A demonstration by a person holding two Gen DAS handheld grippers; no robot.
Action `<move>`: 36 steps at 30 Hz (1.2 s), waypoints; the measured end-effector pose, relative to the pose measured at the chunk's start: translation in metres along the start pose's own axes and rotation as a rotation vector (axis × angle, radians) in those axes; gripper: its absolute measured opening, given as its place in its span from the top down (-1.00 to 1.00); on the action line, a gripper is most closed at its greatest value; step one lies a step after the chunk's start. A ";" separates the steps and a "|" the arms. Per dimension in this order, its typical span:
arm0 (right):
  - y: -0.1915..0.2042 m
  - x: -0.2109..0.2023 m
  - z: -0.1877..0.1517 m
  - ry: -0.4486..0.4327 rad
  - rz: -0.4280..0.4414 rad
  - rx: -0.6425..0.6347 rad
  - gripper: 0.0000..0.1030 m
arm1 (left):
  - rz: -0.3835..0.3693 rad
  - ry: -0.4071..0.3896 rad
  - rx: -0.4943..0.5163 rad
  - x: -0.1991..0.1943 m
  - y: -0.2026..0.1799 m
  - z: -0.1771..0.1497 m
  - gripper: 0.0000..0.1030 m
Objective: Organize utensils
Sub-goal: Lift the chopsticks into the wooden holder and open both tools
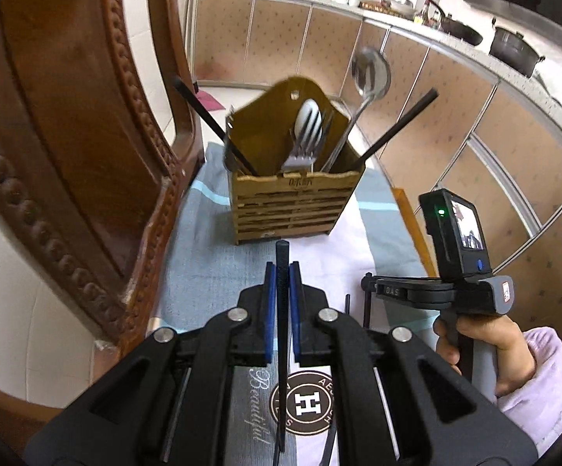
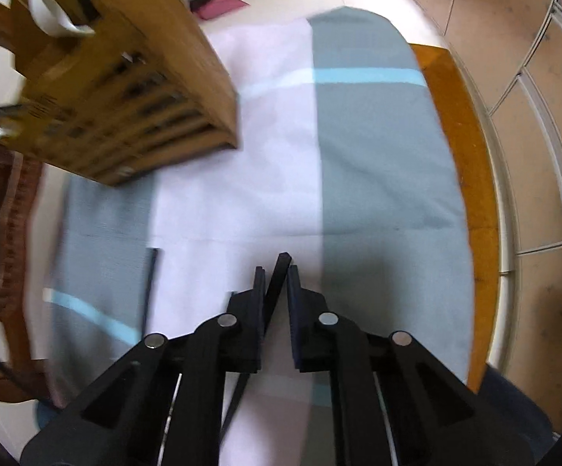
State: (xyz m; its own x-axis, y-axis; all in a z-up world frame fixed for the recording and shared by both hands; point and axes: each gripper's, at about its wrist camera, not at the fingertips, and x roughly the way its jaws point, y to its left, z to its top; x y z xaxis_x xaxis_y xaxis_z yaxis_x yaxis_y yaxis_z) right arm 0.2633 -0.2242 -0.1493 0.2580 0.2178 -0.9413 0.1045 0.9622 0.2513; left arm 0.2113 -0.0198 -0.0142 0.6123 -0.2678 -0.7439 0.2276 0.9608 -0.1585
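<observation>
A slatted wooden utensil holder [image 1: 292, 202] [image 2: 133, 89] stands on the cloth, holding forks [image 1: 304, 139], a white spoon [image 1: 307, 116], a steel ladle [image 1: 370, 73] and black chopsticks [image 1: 393, 136]. My left gripper [image 1: 282, 272] is shut on a black chopstick [image 1: 282, 310] that sticks out past its blue pads, a short way in front of the holder. To its right, a hand holds my right gripper [image 1: 368, 287] [image 2: 277, 272], pointing steeply down over the cloth. It is pinched on another black chopstick [image 2: 273, 295] that slants between the fingertips.
A grey, white and light-blue cloth [image 1: 211, 272] [image 2: 378, 155] covers a wooden table [image 2: 471, 155]. One more black chopstick [image 2: 150, 287] lies on it, left of the right gripper. A carved wooden chair [image 1: 67, 116] stands close on the left. Kitchen cabinets [image 1: 475, 136] run behind.
</observation>
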 end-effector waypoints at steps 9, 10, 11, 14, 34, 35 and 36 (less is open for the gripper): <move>0.020 -0.110 -0.016 -0.242 0.151 -0.055 0.84 | 0.001 -0.125 -0.011 -0.058 0.003 0.006 0.87; 0.023 -0.128 -0.020 -0.282 0.168 -0.067 0.85 | 0.001 -0.134 -0.010 -0.063 0.003 0.006 0.87; 0.024 -0.139 -0.023 -0.306 0.175 -0.075 0.85 | 0.001 -0.141 -0.011 -0.067 0.003 0.008 0.87; 0.029 -0.176 -0.032 -0.410 0.209 -0.101 0.85 | -0.005 -0.169 -0.016 -0.082 0.003 0.012 0.87; 0.053 -0.297 -0.029 -0.879 0.119 -0.178 0.85 | 0.051 -0.420 0.014 -0.150 -0.017 0.088 0.87; 0.055 -0.300 -0.026 -0.889 0.111 -0.182 0.85 | 0.056 -0.428 0.014 -0.150 -0.018 0.094 0.87; 0.058 -0.303 -0.021 -0.908 0.101 -0.183 0.85 | 0.060 -0.436 0.011 -0.148 -0.019 0.100 0.87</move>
State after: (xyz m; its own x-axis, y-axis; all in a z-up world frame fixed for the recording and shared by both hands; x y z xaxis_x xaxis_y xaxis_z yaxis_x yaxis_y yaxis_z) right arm 0.1706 -0.2309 0.1461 0.9182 0.1654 -0.3600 -0.0928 0.9732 0.2105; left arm 0.1917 -0.0055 0.1636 0.8866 -0.2193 -0.4072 0.1886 0.9753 -0.1147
